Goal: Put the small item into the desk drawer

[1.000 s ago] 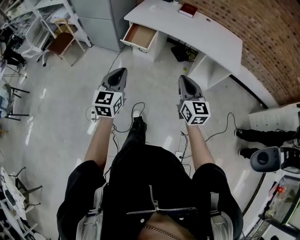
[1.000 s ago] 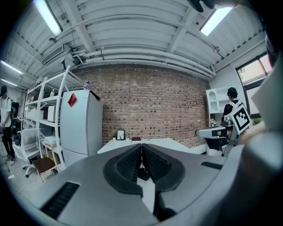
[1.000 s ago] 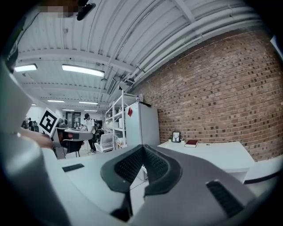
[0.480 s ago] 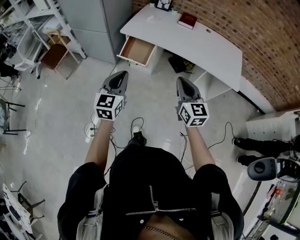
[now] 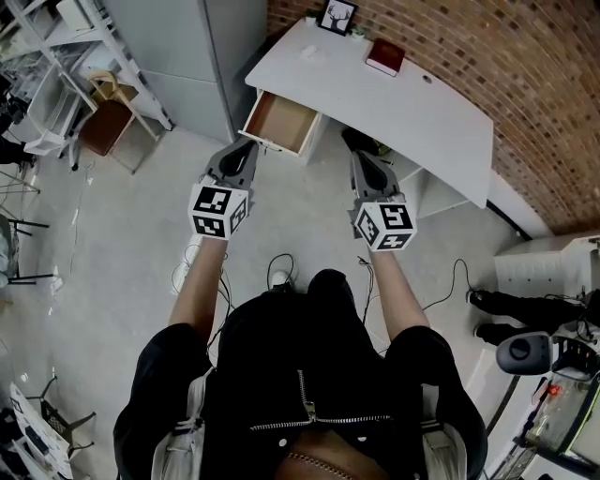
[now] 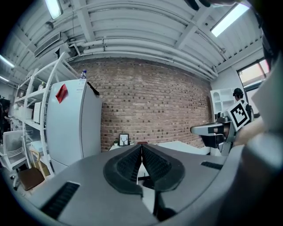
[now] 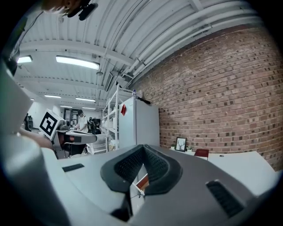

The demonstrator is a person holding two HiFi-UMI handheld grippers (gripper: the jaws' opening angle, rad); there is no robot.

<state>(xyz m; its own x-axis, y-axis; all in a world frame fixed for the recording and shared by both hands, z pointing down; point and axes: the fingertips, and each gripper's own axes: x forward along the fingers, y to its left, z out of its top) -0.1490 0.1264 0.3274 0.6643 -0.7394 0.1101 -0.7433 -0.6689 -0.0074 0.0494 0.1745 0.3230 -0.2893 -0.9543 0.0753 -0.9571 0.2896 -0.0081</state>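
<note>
A white desk (image 5: pixel 441 122) stands against the brick wall, its wooden drawer (image 5: pixel 281 122) pulled open at the left end. On the desk top lie a small pale item (image 5: pixel 308 52), a picture frame (image 5: pixel 337 17) and a red book (image 5: pixel 385 57). My left gripper (image 5: pixel 247 146) hovers just short of the drawer, shut and empty; in the left gripper view (image 6: pixel 141 146) its pads meet. My right gripper (image 5: pixel 358 157) is level with it, in front of the desk's open underside, also shut with nothing held (image 7: pixel 143 147).
A tall grey cabinet (image 5: pixel 187 47) stands left of the desk, with metal shelving (image 5: pixel 56 47) and a chair (image 5: pixel 101 120) beyond. Cables (image 5: pixel 272 272) trail over the floor by my feet. A person's shoes (image 5: pixel 506 305) and a device (image 5: pixel 528 349) are at the right.
The desk and open drawer have come closer as I walked forward. Both grippers kept their height and stayed shut; the left tip now reaches the drawer's front.
</note>
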